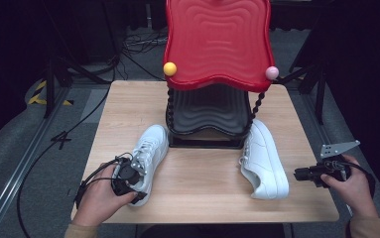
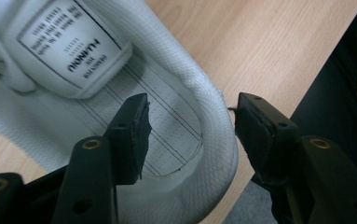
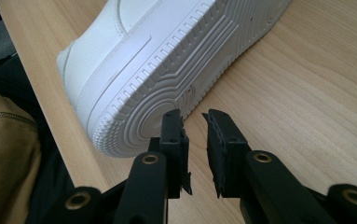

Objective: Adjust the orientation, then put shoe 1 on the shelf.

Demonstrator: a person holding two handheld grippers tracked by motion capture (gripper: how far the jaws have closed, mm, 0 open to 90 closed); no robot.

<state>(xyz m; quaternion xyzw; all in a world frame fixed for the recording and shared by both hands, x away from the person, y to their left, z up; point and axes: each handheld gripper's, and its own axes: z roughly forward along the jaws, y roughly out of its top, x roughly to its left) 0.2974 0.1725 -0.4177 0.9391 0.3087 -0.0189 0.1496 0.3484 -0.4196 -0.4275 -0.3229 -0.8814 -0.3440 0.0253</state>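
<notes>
Woven-mesh white sneaker (image 2: 120, 70) straddled by left hand-held gripper (image 2: 190, 126).

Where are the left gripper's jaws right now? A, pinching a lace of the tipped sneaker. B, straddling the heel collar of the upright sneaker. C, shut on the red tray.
B: the left gripper stands open, one jaw inside the upright sneaker, the other outside its heel collar.
</notes>
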